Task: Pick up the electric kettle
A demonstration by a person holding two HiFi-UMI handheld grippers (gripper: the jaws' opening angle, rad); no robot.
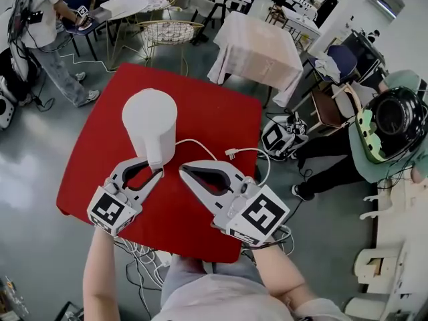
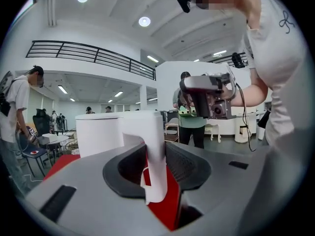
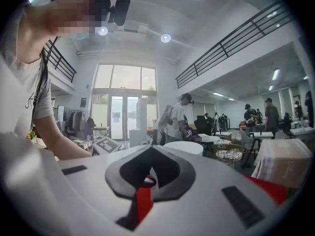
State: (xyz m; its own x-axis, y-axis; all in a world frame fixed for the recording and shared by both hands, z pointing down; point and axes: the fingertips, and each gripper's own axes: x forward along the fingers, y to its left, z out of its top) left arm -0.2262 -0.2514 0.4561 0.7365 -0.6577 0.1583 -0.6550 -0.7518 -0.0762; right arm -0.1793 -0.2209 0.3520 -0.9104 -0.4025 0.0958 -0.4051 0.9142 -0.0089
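Left gripper [image 1: 152, 170]: jaws wide apart, the handle [image 2: 155, 171] of the kettle [image 1: 150, 120] between them, ungripped; I would centre it, then close squarely. Right gripper [image 1: 185, 172]: closed, empty.

One white electric kettle [image 1: 150, 122], one red table [image 1: 221, 126], one power cord [image 1: 251, 151], two grippers: left gripper [image 1: 155, 174], right gripper [image 1: 183, 171].

The kettle [image 1: 150, 122] stands on the counter [image 1: 227, 119] just ahead of my left fingers [image 1: 120, 172], with its handle [image 2: 153, 161] between them. My right fingers [image 1: 227, 172] lie to its right, and the cord [image 1: 200, 146] runs just beyond their tips.
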